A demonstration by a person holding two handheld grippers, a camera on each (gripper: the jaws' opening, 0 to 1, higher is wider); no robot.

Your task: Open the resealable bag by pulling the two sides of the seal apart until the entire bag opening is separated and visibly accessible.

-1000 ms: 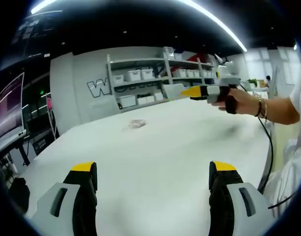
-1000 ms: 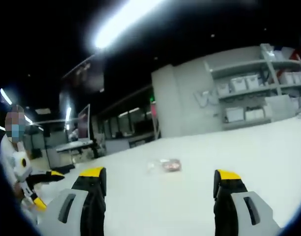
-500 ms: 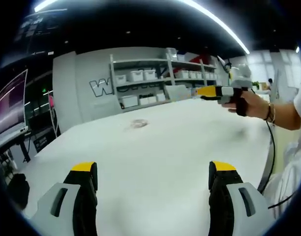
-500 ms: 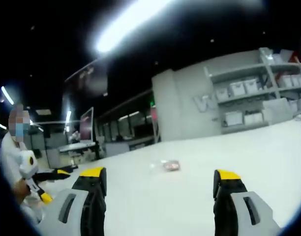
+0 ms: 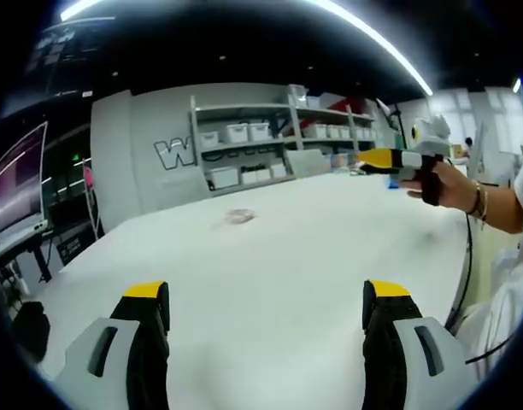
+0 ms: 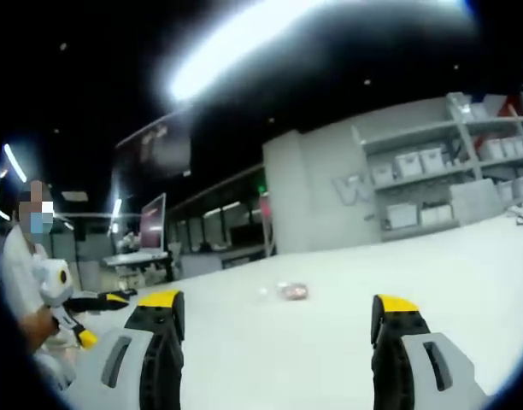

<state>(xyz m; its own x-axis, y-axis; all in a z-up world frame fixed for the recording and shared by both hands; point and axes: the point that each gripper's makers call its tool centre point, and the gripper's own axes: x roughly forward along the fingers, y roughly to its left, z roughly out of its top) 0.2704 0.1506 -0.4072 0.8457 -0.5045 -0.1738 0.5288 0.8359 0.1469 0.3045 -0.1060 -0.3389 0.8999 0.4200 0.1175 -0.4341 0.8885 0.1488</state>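
Observation:
A small clear resealable bag [image 5: 238,216] with something pinkish inside lies flat on the white table [image 5: 313,248], far from both grippers; in the right gripper view the bag [image 6: 291,291] sits mid-table. My left gripper [image 5: 266,295] stands open over the near table edge, nothing between its yellow-tipped jaws. My right gripper [image 6: 277,307] is open too, empty, held above the table. In the left gripper view the right gripper [image 5: 396,160] shows at the right in a person's hand. In the right gripper view the left gripper [image 6: 91,302] shows at the far left.
Shelves [image 5: 279,137] with white bins stand against the grey wall behind the table. A monitor [image 5: 18,184] and desks are at the left. A black cable [image 5: 467,256] hangs off the table's right edge by the person's arm.
The right gripper and hand have drifted rightward and slightly up in the left gripper view. In the right gripper view the camera has tilted a little. The bag has not moved.

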